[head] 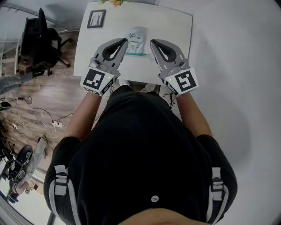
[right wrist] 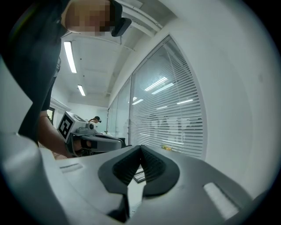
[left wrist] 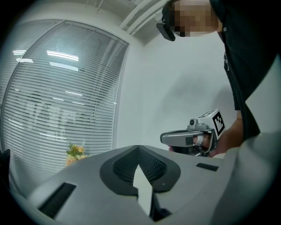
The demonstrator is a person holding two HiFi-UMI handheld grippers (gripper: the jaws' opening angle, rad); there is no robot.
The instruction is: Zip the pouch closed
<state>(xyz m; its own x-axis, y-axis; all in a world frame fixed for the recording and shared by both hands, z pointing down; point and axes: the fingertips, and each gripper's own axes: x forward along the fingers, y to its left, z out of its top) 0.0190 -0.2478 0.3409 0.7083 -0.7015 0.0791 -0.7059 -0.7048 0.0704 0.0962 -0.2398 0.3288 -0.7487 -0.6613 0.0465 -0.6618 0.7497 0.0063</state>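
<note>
A small white pouch (head: 137, 40) with printed figures lies flat on the white table (head: 175, 26), its teal zip edge (head: 135, 54) toward me. My left gripper (head: 125, 41) hovers at the pouch's left side and is shut with nothing in it. To the pouch's right, my right gripper (head: 153, 42) is shut and empty too. Both point level toward the far side. In the left gripper view my own jaws (left wrist: 138, 147) meet at the tip, with the right gripper (left wrist: 189, 138) beyond them. The right gripper view shows its jaws (right wrist: 141, 147) together and the left gripper (right wrist: 94, 141) alongside. Neither gripper view shows the pouch.
A dark picture frame (head: 96, 19) lies at the table's far left corner, and yellow flowers (head: 116, 2) sit at its far edge. A black office chair (head: 41, 41) stands on the wooden floor to the left. Window blinds (left wrist: 57, 110) are ahead.
</note>
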